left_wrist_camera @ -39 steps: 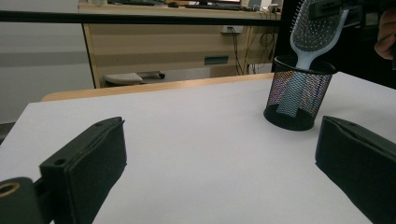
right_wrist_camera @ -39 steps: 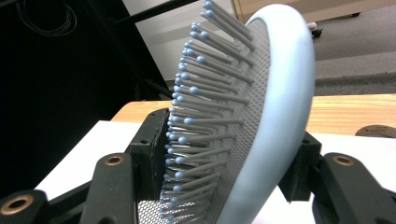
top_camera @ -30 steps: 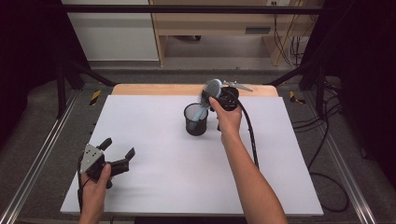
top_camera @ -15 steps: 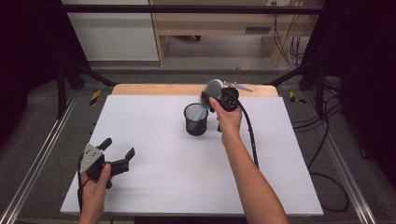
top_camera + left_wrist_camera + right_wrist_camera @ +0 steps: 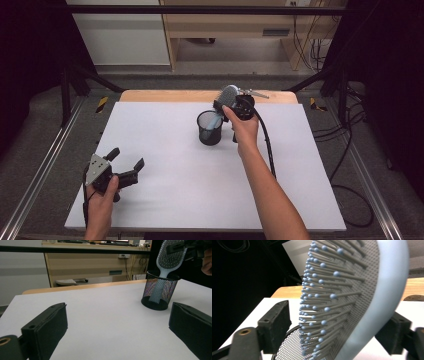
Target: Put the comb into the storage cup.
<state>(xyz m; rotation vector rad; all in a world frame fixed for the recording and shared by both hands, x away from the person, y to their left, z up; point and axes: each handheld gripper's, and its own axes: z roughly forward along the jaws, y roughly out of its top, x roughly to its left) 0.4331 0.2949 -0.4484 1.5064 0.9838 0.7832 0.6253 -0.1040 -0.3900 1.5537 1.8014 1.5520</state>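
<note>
Already, high view: your hairbrush [image 5: 226,99] stands handle-down in the black mesh cup [image 5: 210,128], its head leaning out over the rim toward your right gripper [image 5: 235,104].
Right gripper, high view: it sits level with the brush head, just behind the cup; from here you cannot tell contact.
Left gripper, high view: your left gripper [image 5: 122,165] idles near the table's front left corner, jaws spread, nothing between them, well apart from the cup.
Surface, high view: the white sheet [image 5: 165,175] covers the tabletop, with a strip of bare wood [image 5: 165,95] along the far edge.
Room, high view: a pale wooden desk [image 5: 225,30] stands beyond the table, cables hanging at its right.
Cup, left gripper view: you see the handle reach the bottom of the mesh cup [image 5: 160,293], with the brush head [image 5: 172,255] well above the rim.
Jaws, right gripper view: the bristled head [image 5: 352,297] sits between your jaws, which have just been opening; gaps show on both sides, so you no longer pinch it.
Progress: I judge the placing done and the release nearly done.
Left to do: draw your right gripper back without tipping the brush or the cup.
</note>
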